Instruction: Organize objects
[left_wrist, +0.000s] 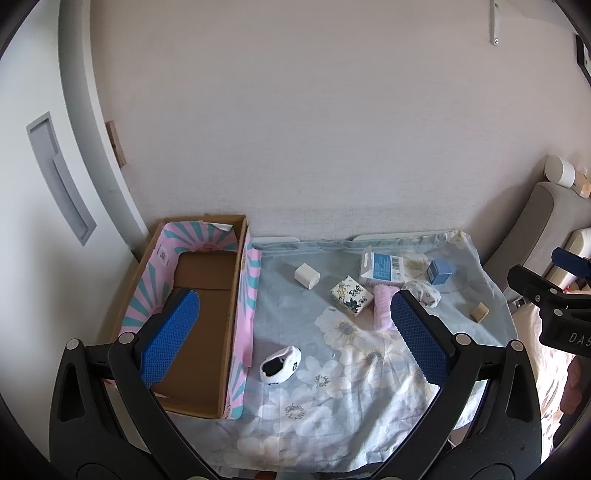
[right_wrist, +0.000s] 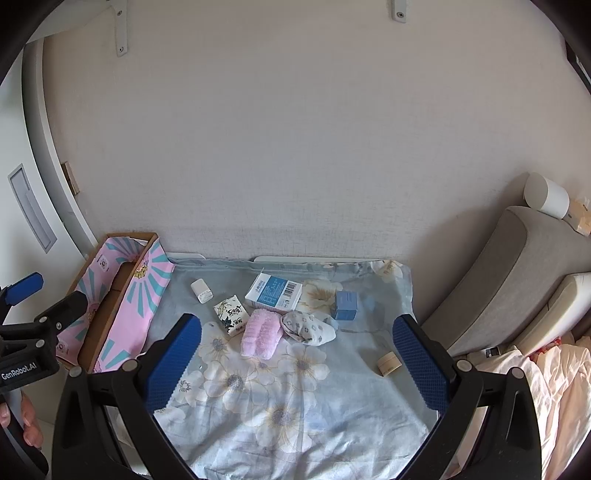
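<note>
**Open box sits bare beside a scattered cloth**

Blue-padded fingers of the left gripper (left_wrist: 291, 332) stand wide apart with nothing between them, hovering over the seam between the cardboard box (left_wrist: 201, 314) and the flowered cloth (left_wrist: 332, 387). Just ahead of them a black-and-white sock (left_wrist: 279, 365) lies on the cloth, close beside the box's pink-and-teal wrapped wall. Inside, the box shows only its brown cardboard floor; the near corner is hidden behind the left finger.

Farther back on the cloth lie the loose things: a small white block (left_wrist: 307, 275), a patterned tissue pack (left_wrist: 351, 295), a pink fluffy sock (left_wrist: 382, 306), a white-and-blue carton (left_wrist: 382, 268) with a barcode, a grey-spotted sock (left_wrist: 424, 292), a blue box (left_wrist: 440, 271) and a small beige jar (left_wrist: 480, 312) off to the right, apart from the rest. The pink sock touches the carton and the spotted sock.

Fingers of the right gripper (right_wrist: 297, 365) are likewise spread wide and hold nothing, above the cloth's middle.
</note>
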